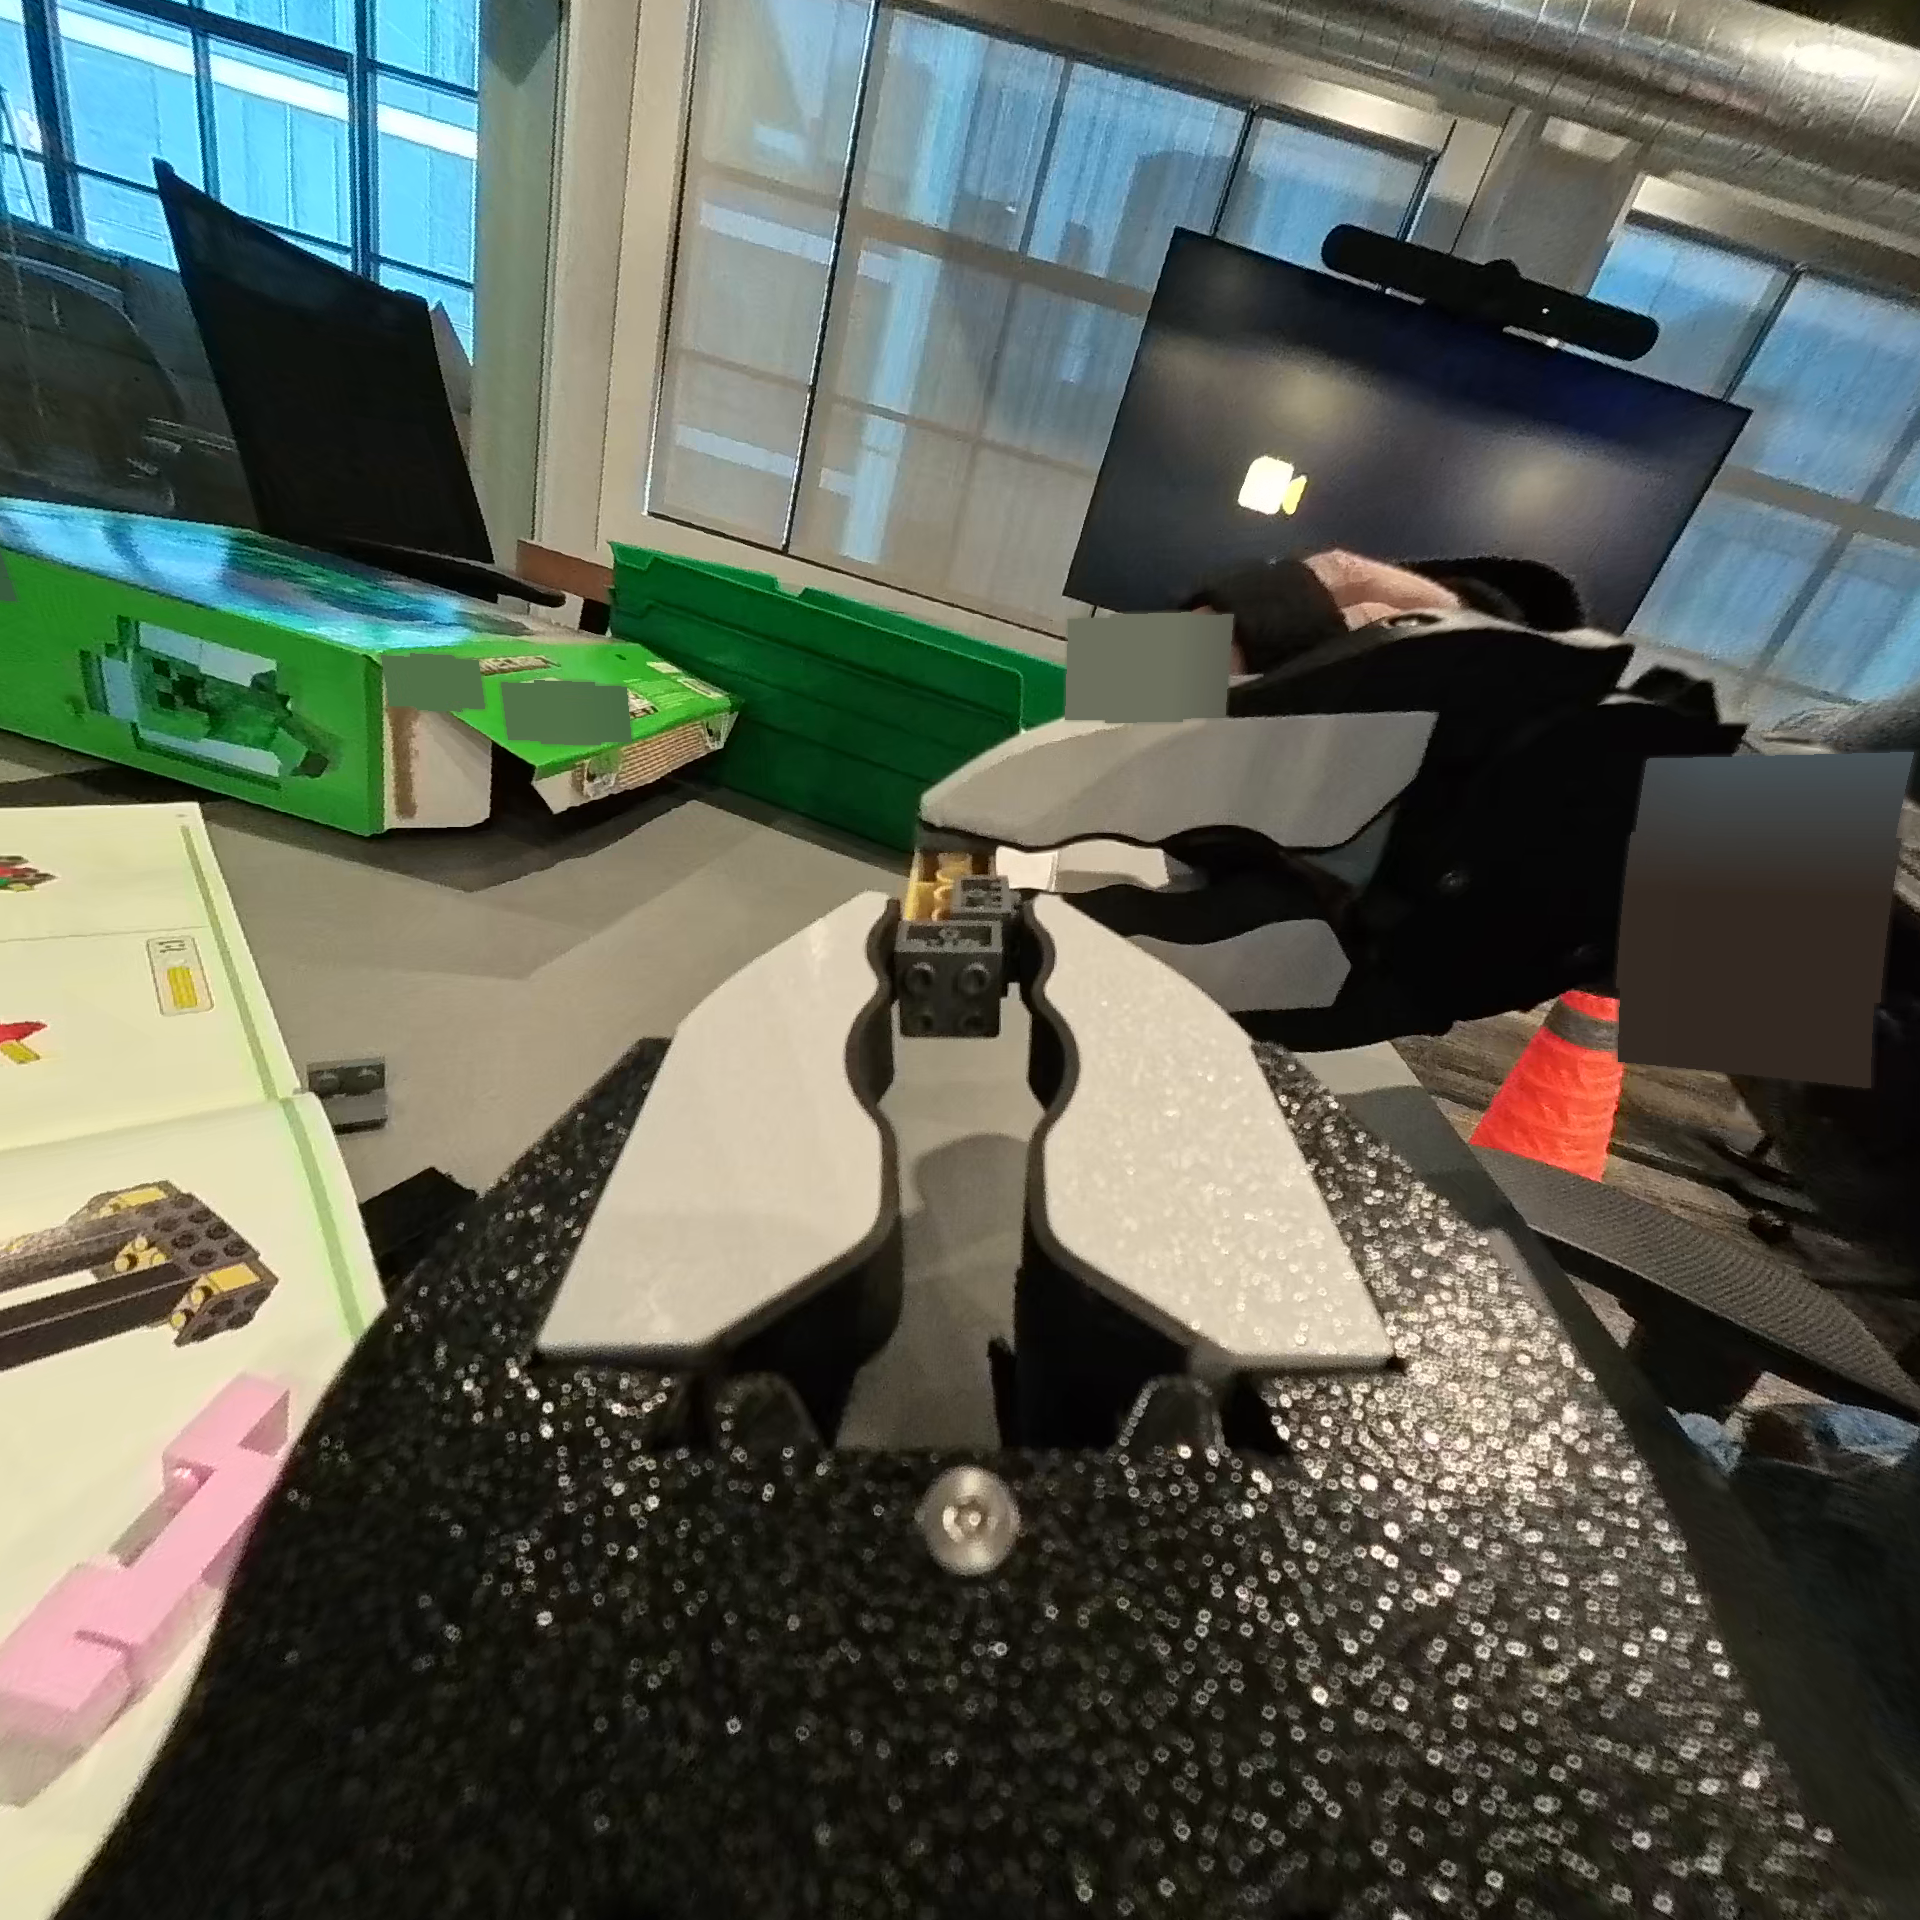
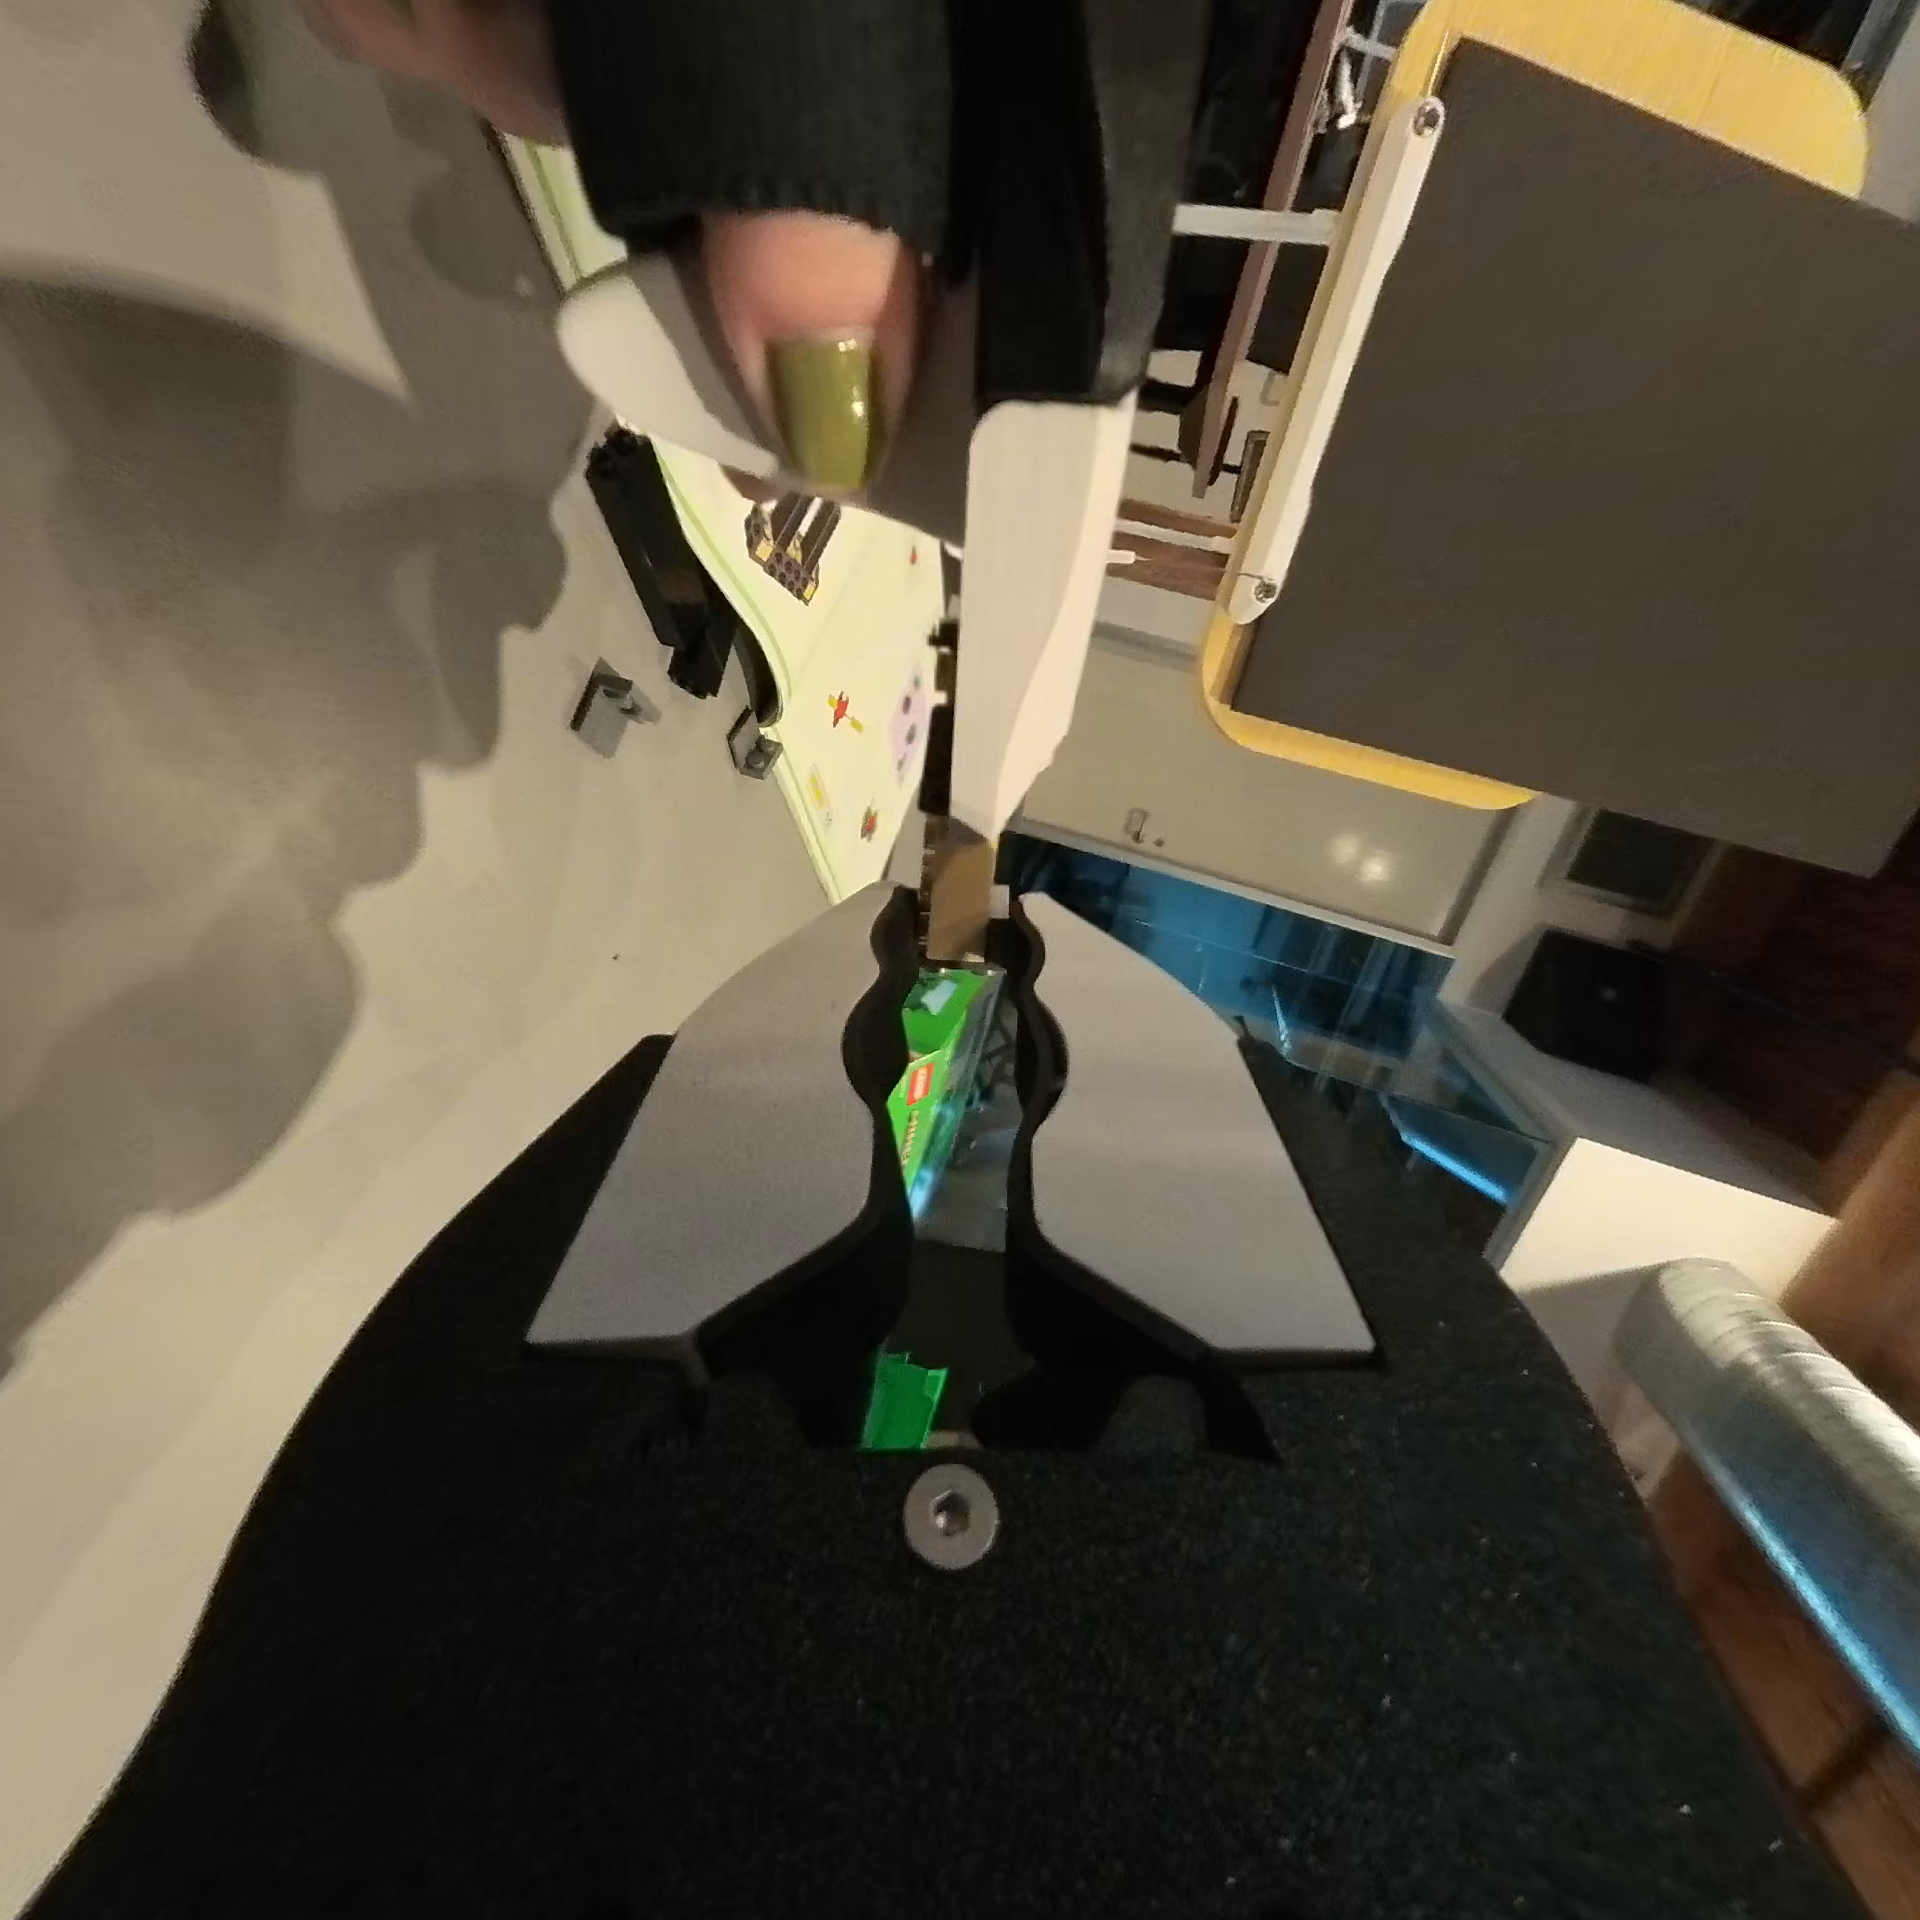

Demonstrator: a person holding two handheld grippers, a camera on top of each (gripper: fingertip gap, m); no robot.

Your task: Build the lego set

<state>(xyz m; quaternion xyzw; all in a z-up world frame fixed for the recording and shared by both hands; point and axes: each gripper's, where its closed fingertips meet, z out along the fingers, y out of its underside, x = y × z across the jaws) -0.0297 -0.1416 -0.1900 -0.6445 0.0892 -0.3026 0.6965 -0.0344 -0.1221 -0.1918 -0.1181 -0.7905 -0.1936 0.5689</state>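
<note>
My left gripper [image 1: 951, 940] is shut on a small dark grey brick assembly [image 1: 951, 982] and holds it above the grey table [image 1: 582, 935]. A tan brick [image 1: 932, 896] sits on the assembly's far end. My right gripper [image 1: 982, 847] reaches in from the right, its tips closed on that tan brick. In the right wrist view my right gripper [image 2: 956, 920] pinches the tan brick [image 2: 961, 899], and the left gripper's pale finger [image 2: 1029, 623] comes down from the top. A person's thumb [image 2: 821, 364] rests on the left gripper.
An open instruction booklet [image 1: 135, 1039] lies at the left, with a loose dark grey piece [image 1: 348, 1091] beside it. A green set box [image 1: 260, 686] and a green bin [image 1: 831, 707] stand behind. A long black build [image 2: 655, 582] and small grey pieces [image 2: 608, 707] lie on the table. An orange cone [image 1: 1558, 1081] stands on the floor.
</note>
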